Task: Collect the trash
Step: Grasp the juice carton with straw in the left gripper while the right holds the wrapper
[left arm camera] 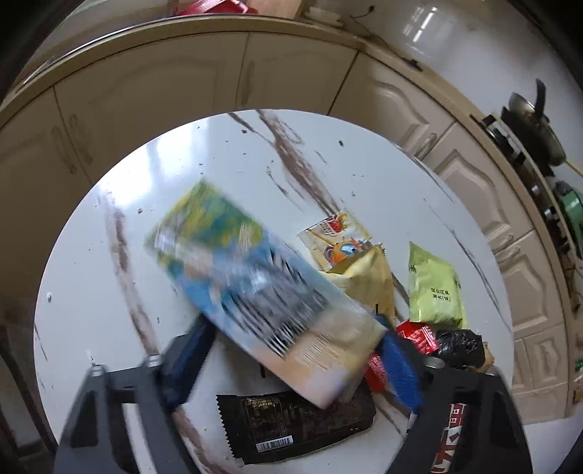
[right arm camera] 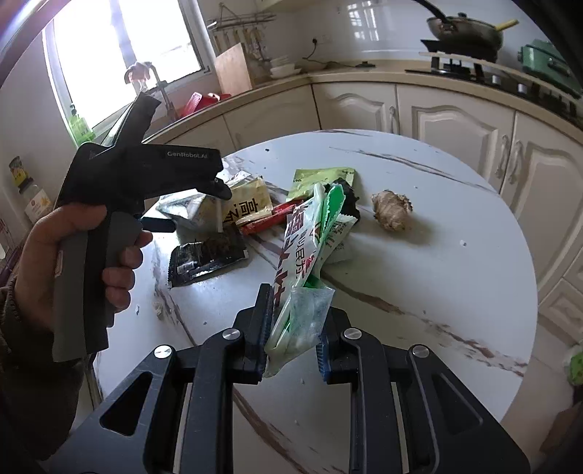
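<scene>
My left gripper (left arm camera: 295, 339) has its blue pads against both sides of a blurred blue, green and white carton (left arm camera: 255, 269), which slants up over the round marble table (left arm camera: 175, 160). In the right wrist view a hand holds that gripper (right arm camera: 218, 197) over the trash pile. Under the carton lies a black wrapper (left arm camera: 295, 419). To its right lie a yellow wrapper (left arm camera: 368, 277), a lime packet (left arm camera: 433, 288), a red wrapper (left arm camera: 415, 335) and a crumpled black bag (left arm camera: 459, 342). My right gripper (right arm camera: 297, 321) is shut on a bundle of green and white wrappers (right arm camera: 306, 240) with a clear bag.
A knob of ginger (right arm camera: 391, 211) lies alone on the table's right part. Cream cabinets (right arm camera: 455, 120) wrap around behind the table. On the counter stand a wok on the stove (right arm camera: 462, 32), a green pot (right arm camera: 546, 62) and a wooden board (right arm camera: 233, 69).
</scene>
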Tool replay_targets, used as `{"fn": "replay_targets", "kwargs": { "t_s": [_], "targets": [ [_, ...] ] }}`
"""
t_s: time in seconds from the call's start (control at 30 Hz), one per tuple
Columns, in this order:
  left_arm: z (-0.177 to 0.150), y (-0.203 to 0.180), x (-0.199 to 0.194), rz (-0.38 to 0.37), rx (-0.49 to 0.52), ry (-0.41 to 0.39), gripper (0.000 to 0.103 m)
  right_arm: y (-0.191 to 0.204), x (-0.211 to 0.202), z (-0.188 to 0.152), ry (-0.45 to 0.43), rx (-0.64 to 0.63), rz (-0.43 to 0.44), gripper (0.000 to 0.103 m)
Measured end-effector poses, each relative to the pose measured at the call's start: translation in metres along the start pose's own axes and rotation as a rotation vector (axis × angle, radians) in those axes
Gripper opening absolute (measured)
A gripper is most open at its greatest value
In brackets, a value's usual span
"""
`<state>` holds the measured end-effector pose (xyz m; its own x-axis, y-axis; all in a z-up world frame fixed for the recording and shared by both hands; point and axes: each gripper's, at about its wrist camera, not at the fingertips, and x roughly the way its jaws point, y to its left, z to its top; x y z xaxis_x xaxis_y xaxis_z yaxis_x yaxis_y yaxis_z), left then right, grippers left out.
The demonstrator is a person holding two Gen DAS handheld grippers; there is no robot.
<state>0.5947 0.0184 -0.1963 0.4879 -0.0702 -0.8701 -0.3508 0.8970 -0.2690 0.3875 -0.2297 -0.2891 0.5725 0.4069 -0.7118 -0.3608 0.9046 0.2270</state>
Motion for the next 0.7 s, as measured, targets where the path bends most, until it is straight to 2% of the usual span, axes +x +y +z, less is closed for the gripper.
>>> {"fn": "replay_targets", "kwargs": {
  "t_s": [0.1,0.23,0.33,0.53,0.7],
  "targets": [
    [0.009,-0.005,0.004,-0.004,0.047,-0.006,0.052,0.001,-0.002,0.0,-0.002,0.004,0.0,0.02],
    [0.012,-0.003,0.001,-0.012,0.106,-0.027,0.049,0.002,-0.006,-0.003,-0.005,0.003,0.005,0.02],
    [0.001,-0.006,-0.007,-0.028,0.148,-0.054,0.048,0.004,-0.013,-0.008,-0.013,0.008,0.011,0.02],
    [-0.044,-0.017,-0.045,-0.096,0.267,-0.148,0.047,0.003,-0.038,-0.02,-0.044,0.02,0.015,0.02],
    [-0.121,-0.014,-0.08,-0.187,0.382,-0.177,0.047,-0.002,-0.061,-0.036,-0.062,0.043,0.013,0.02]
  ]
}}
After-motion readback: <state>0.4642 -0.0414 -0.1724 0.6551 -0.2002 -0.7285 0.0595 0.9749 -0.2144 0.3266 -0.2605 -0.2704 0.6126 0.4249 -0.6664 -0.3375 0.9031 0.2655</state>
